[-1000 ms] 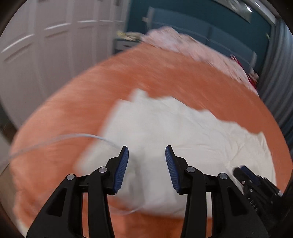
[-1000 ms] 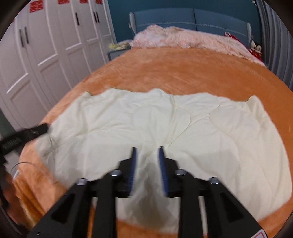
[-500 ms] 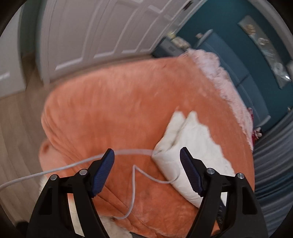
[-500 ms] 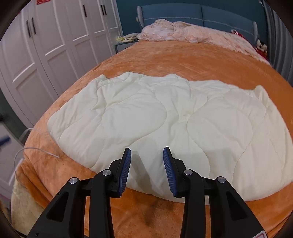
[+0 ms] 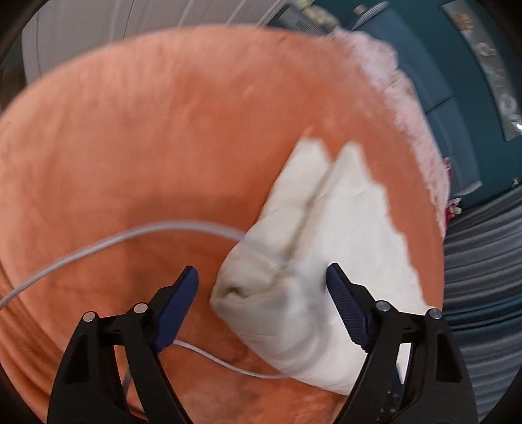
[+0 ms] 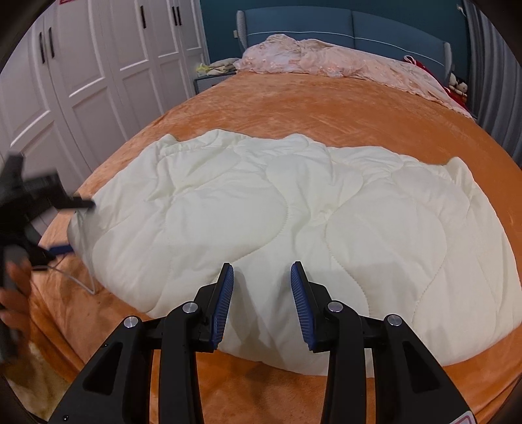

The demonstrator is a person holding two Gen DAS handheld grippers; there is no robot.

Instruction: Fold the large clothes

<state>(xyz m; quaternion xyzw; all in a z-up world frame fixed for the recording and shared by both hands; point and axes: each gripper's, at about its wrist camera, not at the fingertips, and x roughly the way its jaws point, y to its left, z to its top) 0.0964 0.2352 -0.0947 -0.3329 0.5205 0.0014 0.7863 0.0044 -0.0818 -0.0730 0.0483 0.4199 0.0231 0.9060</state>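
At the far left of the right wrist view stand white wardrobe doors [image 6: 98, 65] with dark handles. In front of them, blurred, the left gripper [image 6: 70, 225] reaches in at the quilt's left corner, with a hand [image 6: 14, 293] behind it. A thin white cable [image 6: 81, 283] lies on the orange blanket [image 6: 293, 107] just beside that corner.

In the left wrist view the left gripper [image 5: 262, 293] is spread wide, its blue pads on either side of the quilt [image 5: 313, 261] corner; the bunched corner sits between the fingers, nearer the right one, and whether either pad touches it cannot be told. The cable [image 5: 130, 238] curves across the blanket [image 5: 163, 130] to the left finger and passes under the corner.

The cream quilt [image 6: 293, 212], stitched in wavy lines, lies spread flat across the near half of the bed, its near edge close to the blanket's front edge. The right gripper [image 6: 262, 303] is partly open, holding nothing, its pads poised just over the quilt's near edge around the middle.

Farther back a rumpled pink cover [image 6: 326, 62] lies against the blue headboard [image 6: 326, 22]. At the far right hang grey curtains [image 6: 492, 81].
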